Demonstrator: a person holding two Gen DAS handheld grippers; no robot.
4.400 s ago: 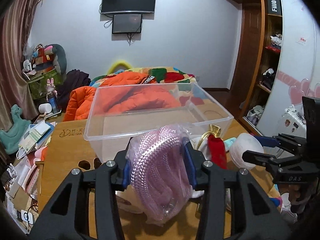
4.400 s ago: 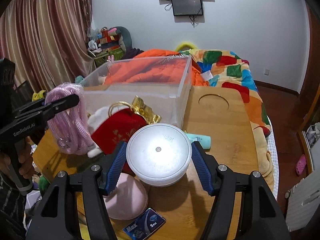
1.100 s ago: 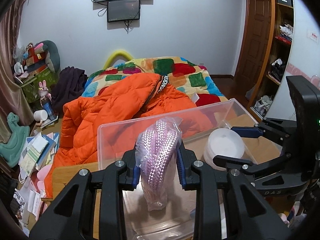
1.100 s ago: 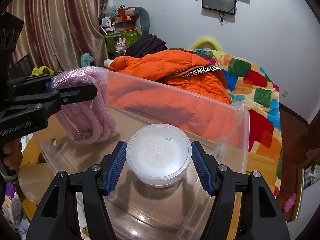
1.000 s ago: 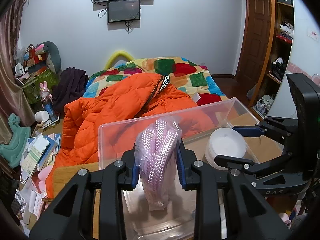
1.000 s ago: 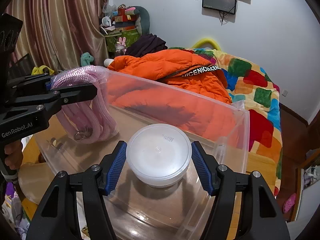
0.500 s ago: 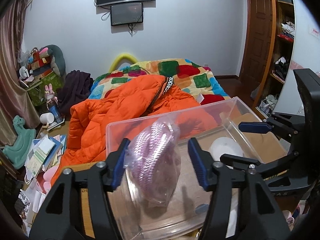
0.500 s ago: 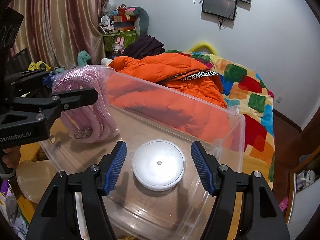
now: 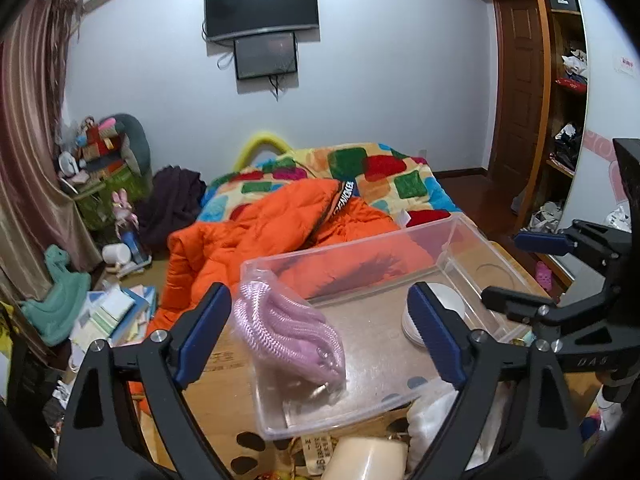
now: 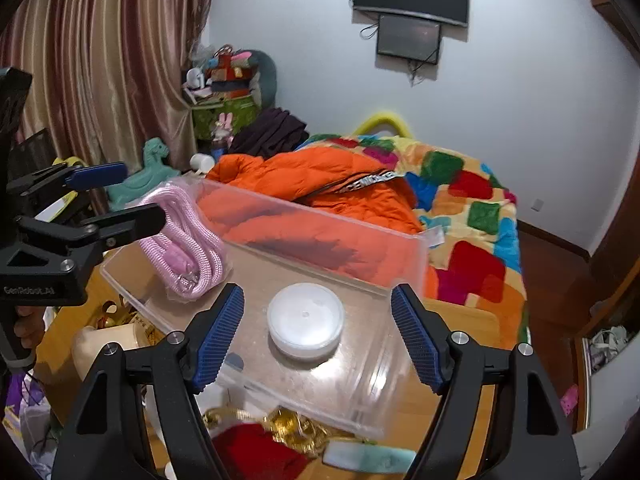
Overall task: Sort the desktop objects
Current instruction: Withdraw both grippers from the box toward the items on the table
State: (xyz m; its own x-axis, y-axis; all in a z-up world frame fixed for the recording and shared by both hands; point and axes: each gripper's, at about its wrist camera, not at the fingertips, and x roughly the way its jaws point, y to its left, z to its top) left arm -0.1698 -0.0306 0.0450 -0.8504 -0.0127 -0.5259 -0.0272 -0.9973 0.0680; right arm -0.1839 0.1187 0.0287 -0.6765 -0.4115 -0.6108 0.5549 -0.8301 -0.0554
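A clear plastic bin (image 9: 352,248) (image 10: 404,264) stands on the wooden table. The bagged pink rope (image 9: 288,332) (image 10: 184,248) lies inside it at the left end, leaning on the wall. A round white lidded container (image 10: 306,320) (image 9: 448,300) rests on the bin's floor to the right. My left gripper (image 9: 320,336) hangs above the bin with its jaws opening, wide of the rope and not touching it. Over the container, my right gripper (image 10: 318,336) is also opening, its blue pads well clear of the lid.
Near the bin's front edge lie a cream cylinder (image 9: 368,456), a red pouch with gold trim (image 10: 256,452) and a mint tube (image 10: 368,460). Behind the table is a bed with an orange jacket (image 9: 256,232). Books and toys clutter the floor at left.
Both grippers spread their jaws and let go: the rope dropped against the bin's left wall, the white container settled on the bin floor. Both grippers then rose and drew back.
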